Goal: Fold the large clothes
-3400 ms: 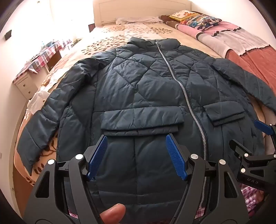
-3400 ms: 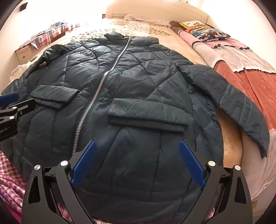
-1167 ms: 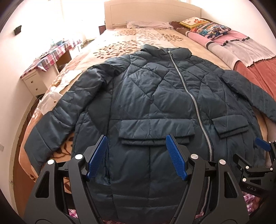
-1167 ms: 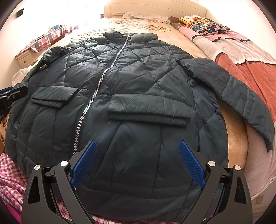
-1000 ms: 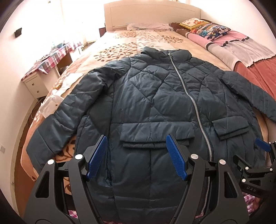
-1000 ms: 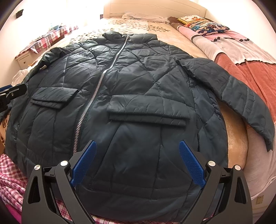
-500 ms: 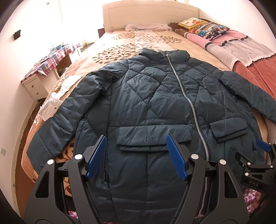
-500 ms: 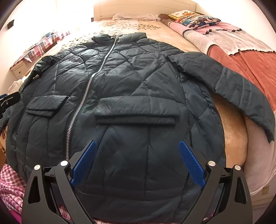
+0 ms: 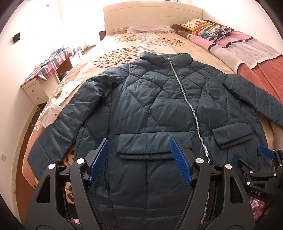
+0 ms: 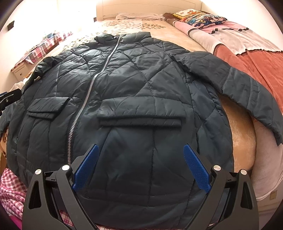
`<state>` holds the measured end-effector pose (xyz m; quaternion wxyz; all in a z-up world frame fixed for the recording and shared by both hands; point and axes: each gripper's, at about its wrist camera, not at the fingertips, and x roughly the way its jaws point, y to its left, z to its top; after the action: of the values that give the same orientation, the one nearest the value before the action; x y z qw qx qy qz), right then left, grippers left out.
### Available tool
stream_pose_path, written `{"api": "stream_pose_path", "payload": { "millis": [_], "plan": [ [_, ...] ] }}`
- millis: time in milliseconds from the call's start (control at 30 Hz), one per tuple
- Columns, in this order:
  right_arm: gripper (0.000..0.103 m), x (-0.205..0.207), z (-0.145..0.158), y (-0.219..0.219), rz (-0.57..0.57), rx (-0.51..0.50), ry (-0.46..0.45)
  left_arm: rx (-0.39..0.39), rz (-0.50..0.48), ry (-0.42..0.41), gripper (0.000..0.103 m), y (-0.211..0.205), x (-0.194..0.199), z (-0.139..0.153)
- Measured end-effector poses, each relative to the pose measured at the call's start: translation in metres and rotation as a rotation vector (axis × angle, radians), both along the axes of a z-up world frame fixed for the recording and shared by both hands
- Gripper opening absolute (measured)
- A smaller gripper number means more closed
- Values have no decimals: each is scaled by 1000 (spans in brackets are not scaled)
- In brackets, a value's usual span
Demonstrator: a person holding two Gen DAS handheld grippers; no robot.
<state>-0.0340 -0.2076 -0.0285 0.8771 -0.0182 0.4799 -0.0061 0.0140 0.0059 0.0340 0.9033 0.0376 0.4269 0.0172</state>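
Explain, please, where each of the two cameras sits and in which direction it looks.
Left wrist: sits on the left gripper, above the jacket's hem, facing down the jacket toward the headboard; the right gripper shows at its right edge.
Right wrist: sits on the right gripper, over the jacket's other half, facing the same way; a bit of the left gripper shows at its left edge.
Shared: the zipper, both pocket flaps, the bed.

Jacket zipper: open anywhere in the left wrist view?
No, the zipper runs closed from the collar down the jacket until the left gripper hides it.
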Motion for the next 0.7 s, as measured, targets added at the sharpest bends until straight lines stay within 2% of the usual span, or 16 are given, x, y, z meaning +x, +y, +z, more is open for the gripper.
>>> {"api": "stream_pose_path", "payload": {
  "millis": [400,700],
  "plan": [
    [93,0,0,-1,-3,-1,-3,-1,1,4,71,0,0,0],
    [93,4,1,-25,-81,51,-3,3,-7,11,71,-6,2,-2]
  ]
}}
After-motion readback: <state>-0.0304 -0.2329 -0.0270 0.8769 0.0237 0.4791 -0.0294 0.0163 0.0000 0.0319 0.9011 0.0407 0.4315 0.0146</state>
